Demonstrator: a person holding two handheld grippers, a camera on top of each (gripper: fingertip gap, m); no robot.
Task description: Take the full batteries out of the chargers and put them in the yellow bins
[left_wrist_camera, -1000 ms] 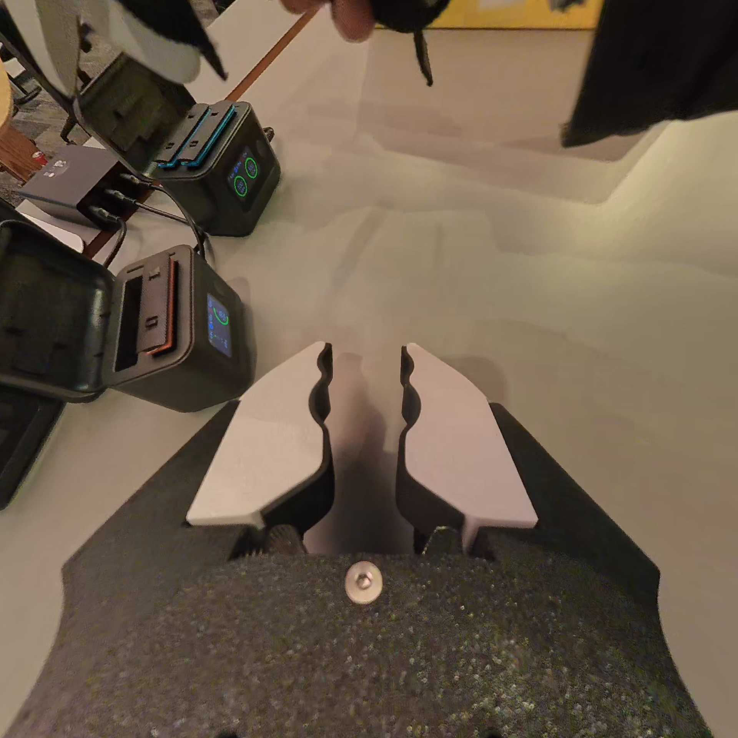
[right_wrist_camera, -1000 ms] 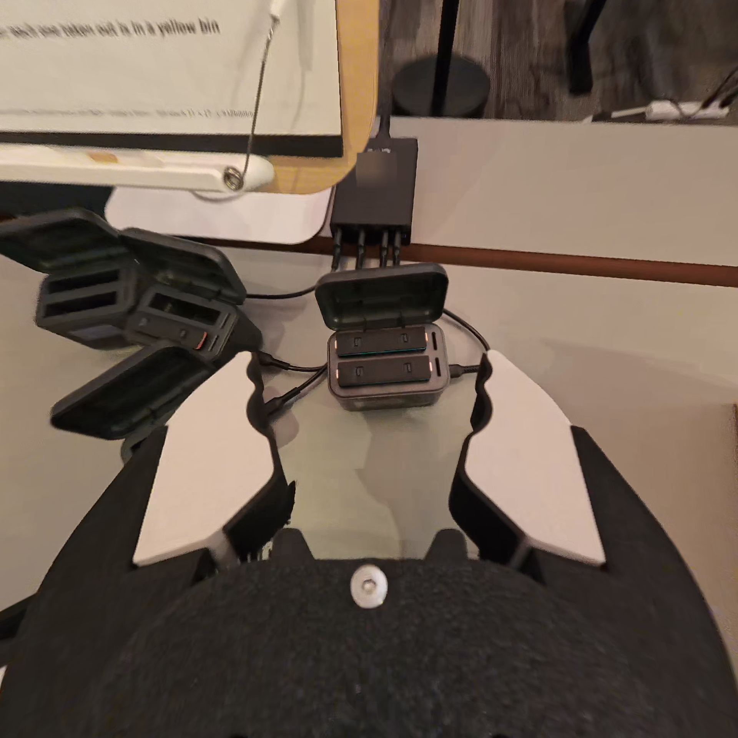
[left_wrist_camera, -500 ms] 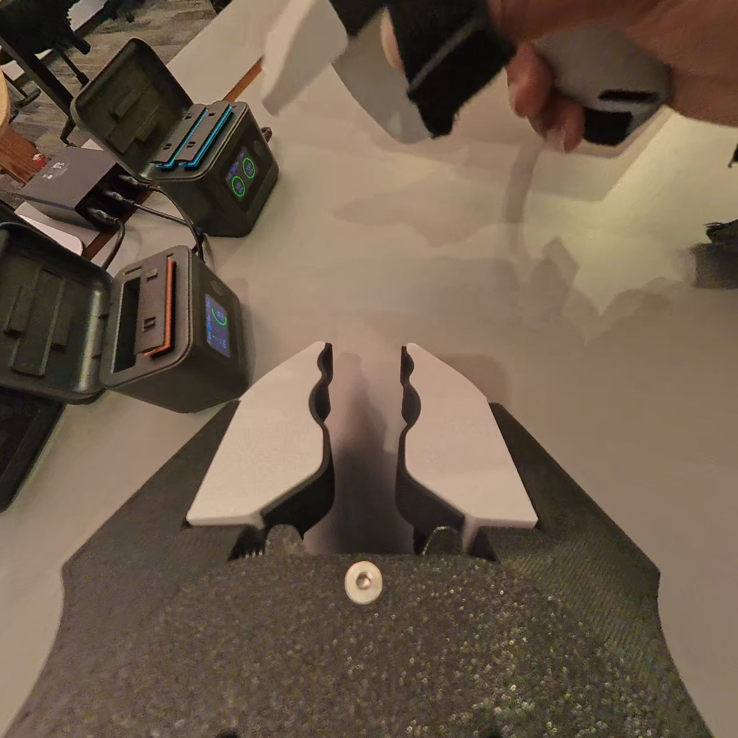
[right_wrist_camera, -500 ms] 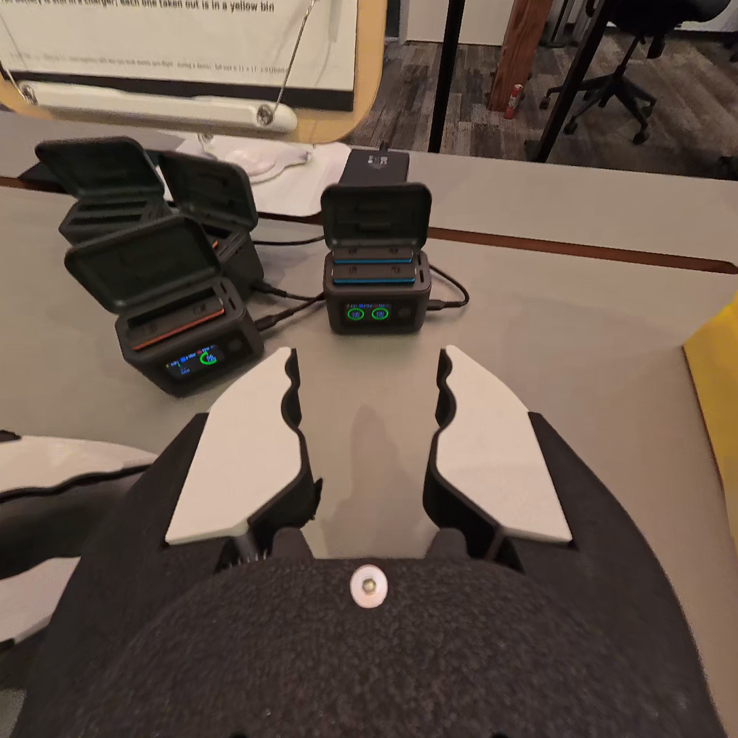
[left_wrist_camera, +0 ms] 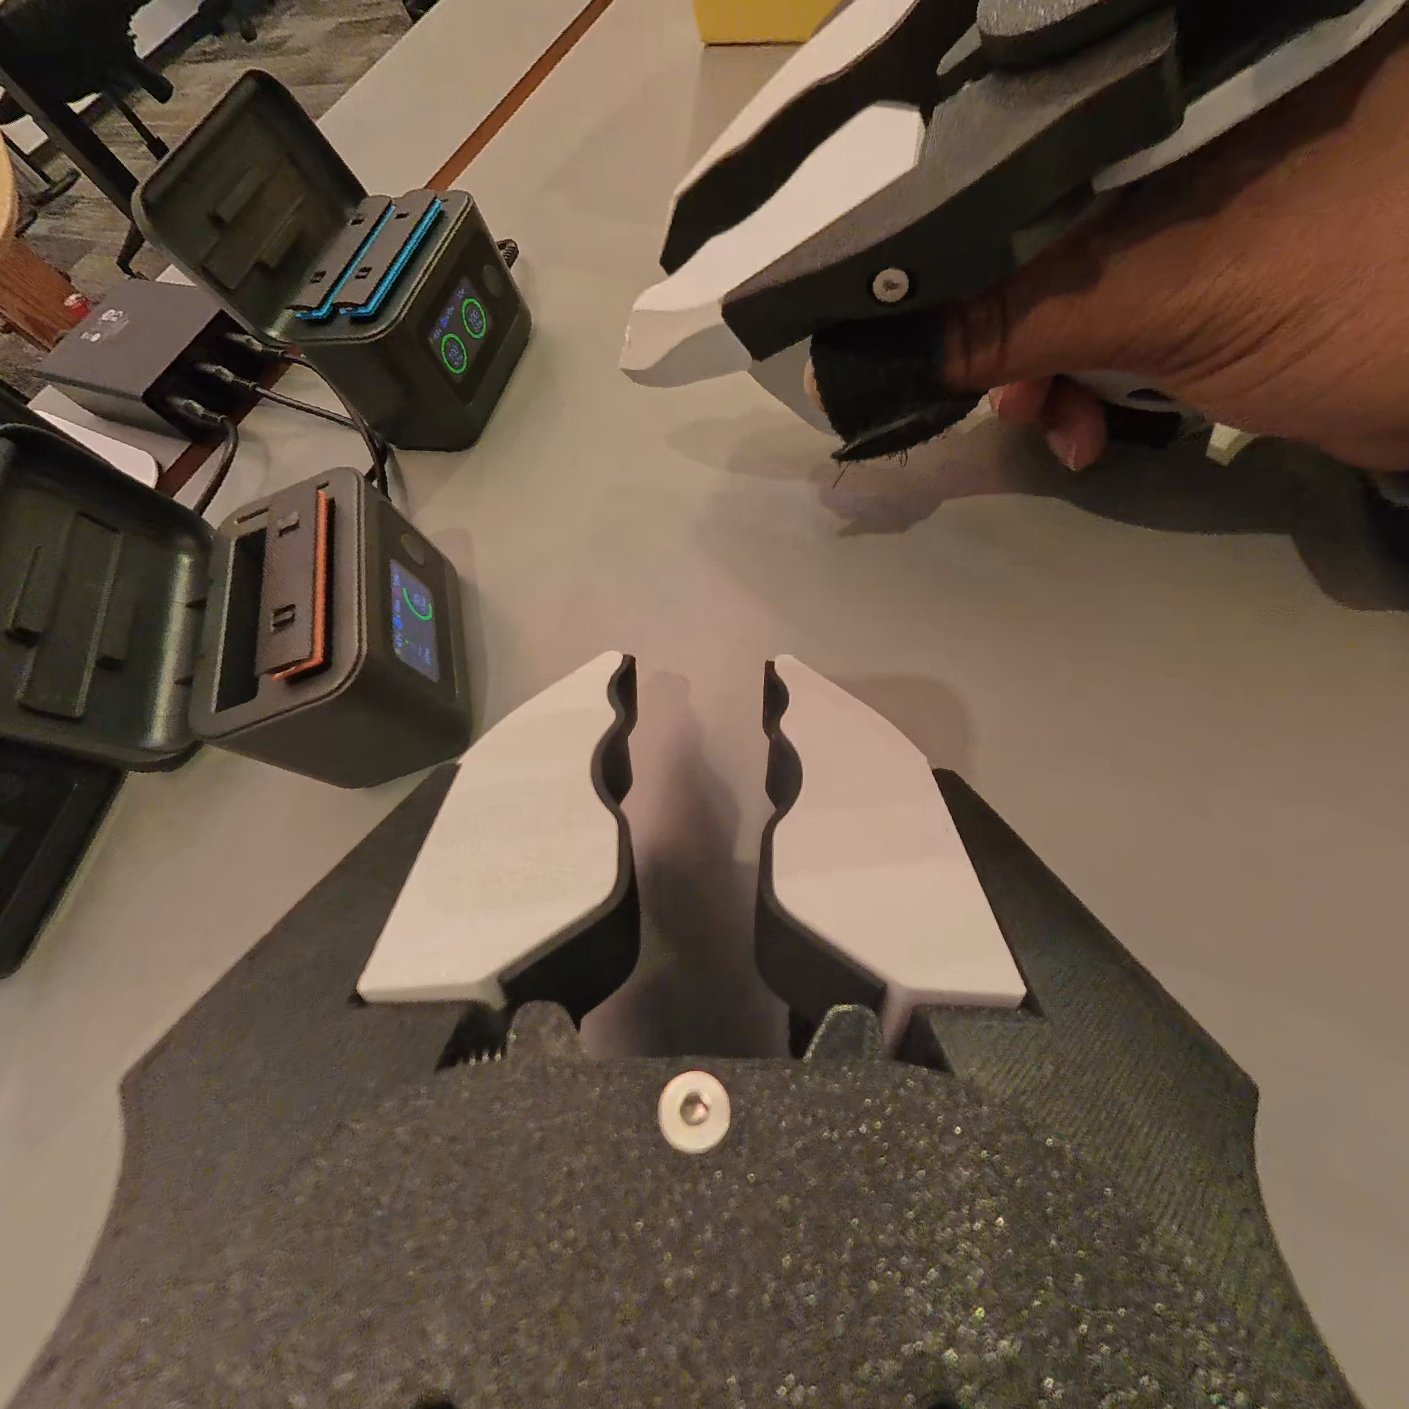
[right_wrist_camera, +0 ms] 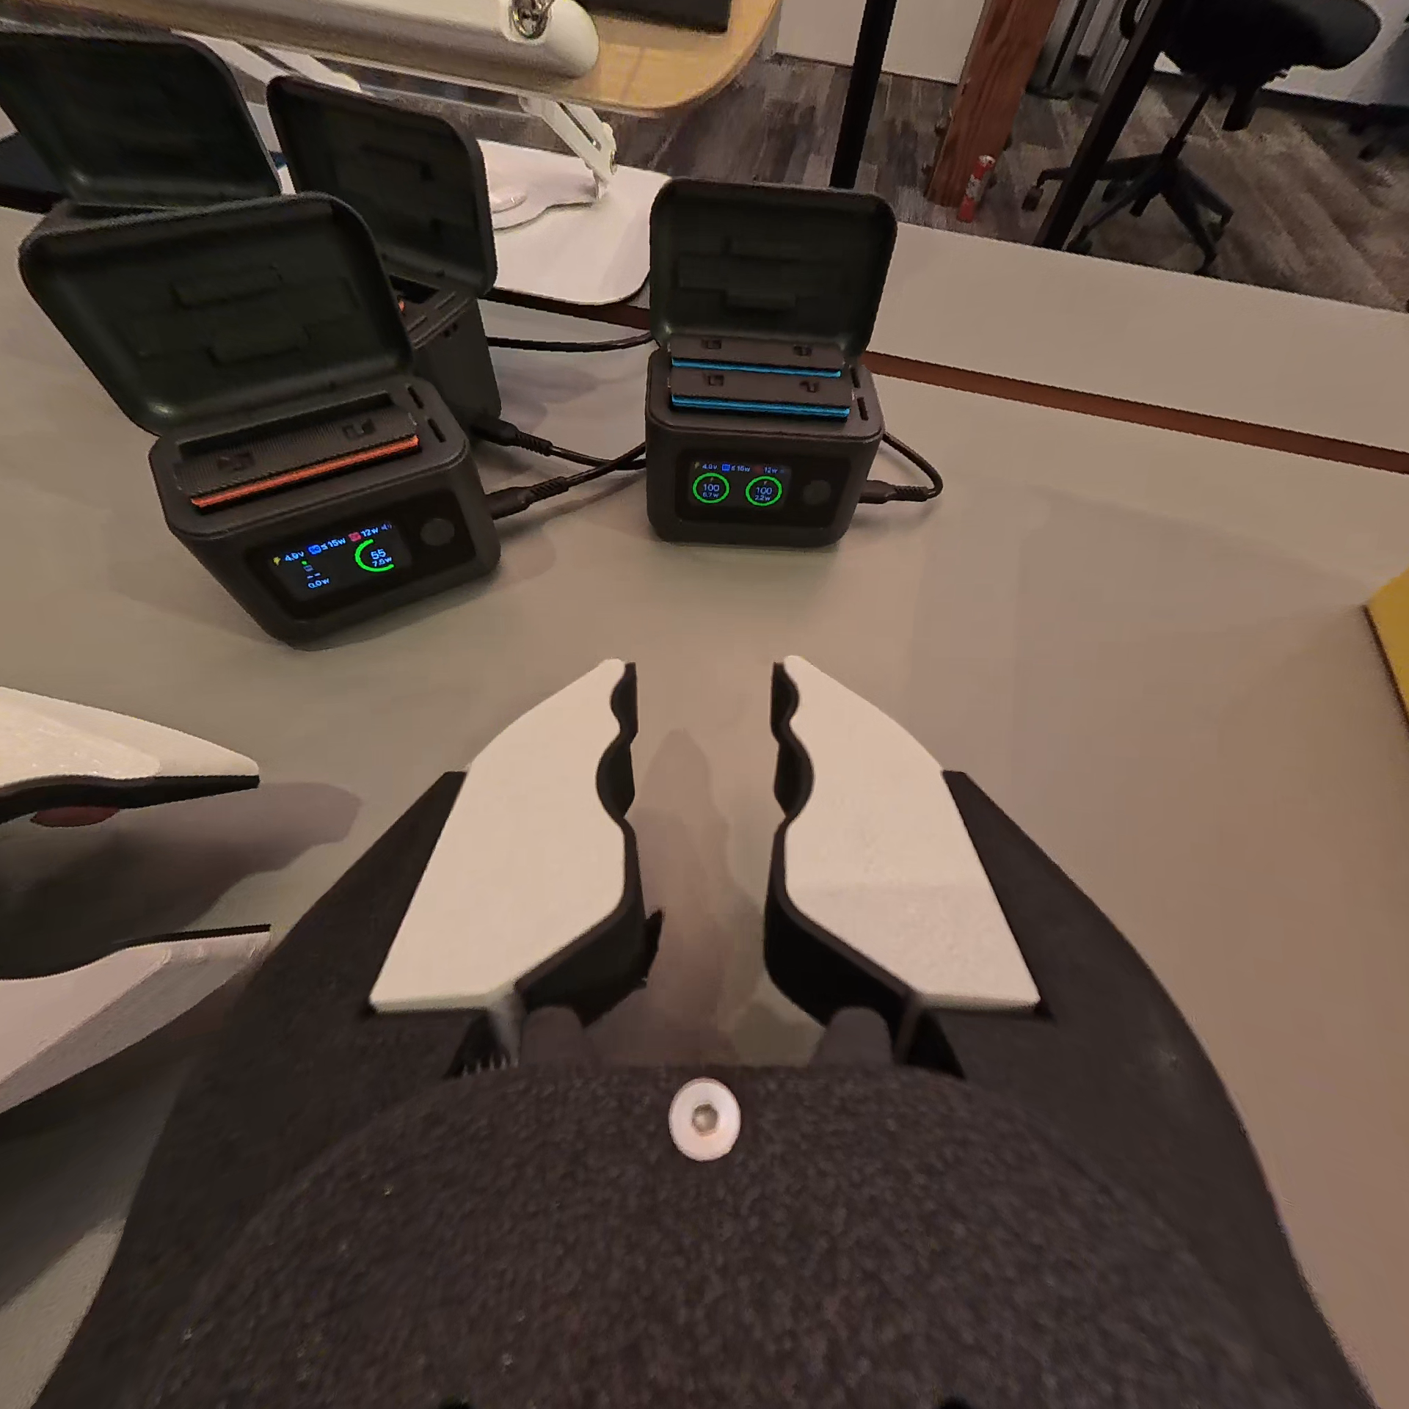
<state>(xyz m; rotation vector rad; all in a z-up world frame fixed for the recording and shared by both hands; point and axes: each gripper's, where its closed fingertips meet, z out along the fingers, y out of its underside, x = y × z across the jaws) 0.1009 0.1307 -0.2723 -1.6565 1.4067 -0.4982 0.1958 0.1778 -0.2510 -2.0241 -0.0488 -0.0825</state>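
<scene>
Both tongs stand partly open and empty: the left gripper (left_wrist_camera: 695,671) and right gripper (right_wrist_camera: 701,671) hover over the grey table (right_wrist_camera: 1067,610). Ahead sits the dark square charger with two full green rings (right_wrist_camera: 762,465), lid up. Its two blue-edged black batteries (right_wrist_camera: 759,385) look rigid, light and smooth; judged best pinched across the flat faces of the protruding top. A yellow bin (right_wrist_camera: 1391,648) lies to the right.
</scene>
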